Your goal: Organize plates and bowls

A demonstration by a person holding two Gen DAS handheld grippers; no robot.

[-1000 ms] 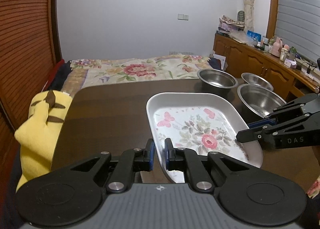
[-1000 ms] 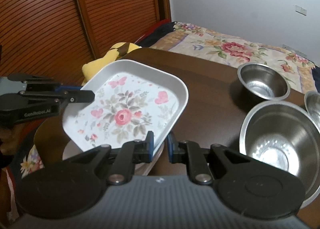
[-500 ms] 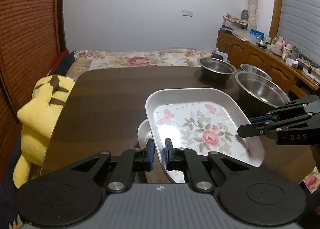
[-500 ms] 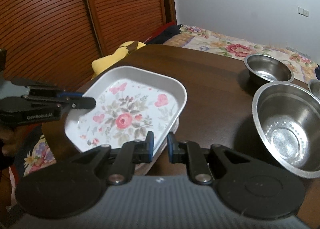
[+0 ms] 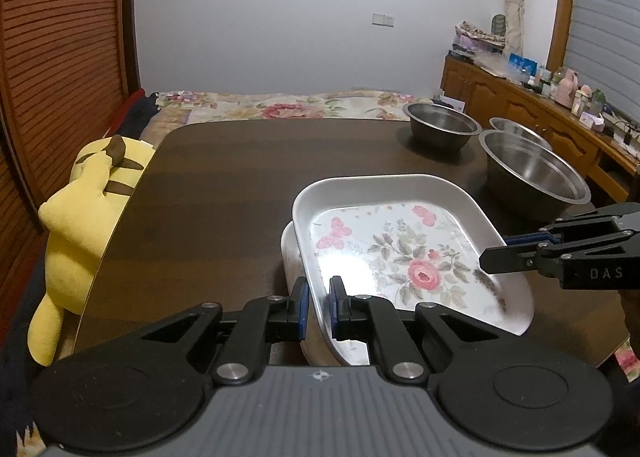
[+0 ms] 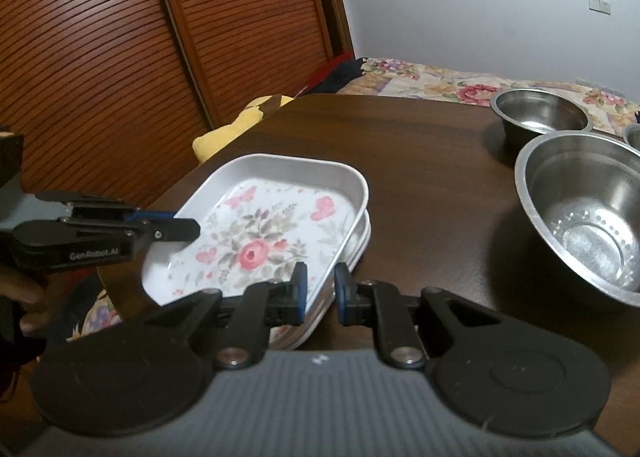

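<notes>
A white square plate with a flower print (image 5: 404, 253) (image 6: 264, 241) sits low on top of a second white plate (image 5: 290, 253) (image 6: 360, 245) near the table's front edge. My left gripper (image 5: 318, 307) is shut on the flowered plate's near rim. My right gripper (image 6: 320, 291) is shut on the opposite rim; it shows in the left wrist view (image 5: 496, 255). Three steel bowls stand beyond: a large one (image 5: 536, 173) (image 6: 584, 213), a smaller one (image 5: 440, 129) (image 6: 540, 117) and a third one (image 5: 520, 131) behind.
The dark wooden table (image 5: 240, 185) has a rounded edge. A yellow plush toy (image 5: 84, 213) lies off its left side. A bed with a floral cover (image 5: 296, 105) is beyond. A wooden sideboard (image 5: 520, 105) with clutter stands at the right.
Both grippers have lowered the flowered plate from a tilted position above the table down onto the second white plate. Both stay shut on its rim.
</notes>
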